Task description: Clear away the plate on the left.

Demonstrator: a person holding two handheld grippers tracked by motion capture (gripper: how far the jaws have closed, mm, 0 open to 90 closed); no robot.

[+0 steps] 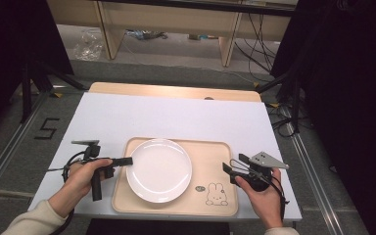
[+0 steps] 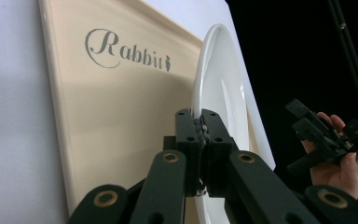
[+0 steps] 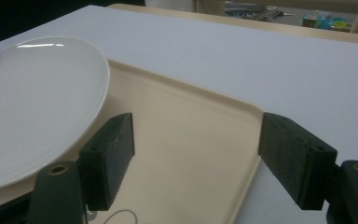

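The left gripper (image 1: 126,160) has its jaws pinched on the left rim of the round white ceramic plate (image 1: 159,170), which rests in the beige plastic tray (image 1: 220,151), likely to lift it; the right gripper (image 1: 231,170) waits wide open and empty at the tray's right edge.

Grey floor (image 1: 176,54), pale wooden furniture legs (image 1: 108,29), black curtains (image 1: 352,73) flanking.

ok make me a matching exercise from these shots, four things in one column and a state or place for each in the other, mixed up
Things:
1. left tongs
2. right tongs
3. white plate
4. rabbit drawing

States or places:
A. printed on the tray, near its right front corner
B. open, jaws apart over the tray's right edge
C. shut on the plate's left rim
D. lying on the tray, left of the middle

Pairs: 1-C, 2-B, 3-D, 4-A
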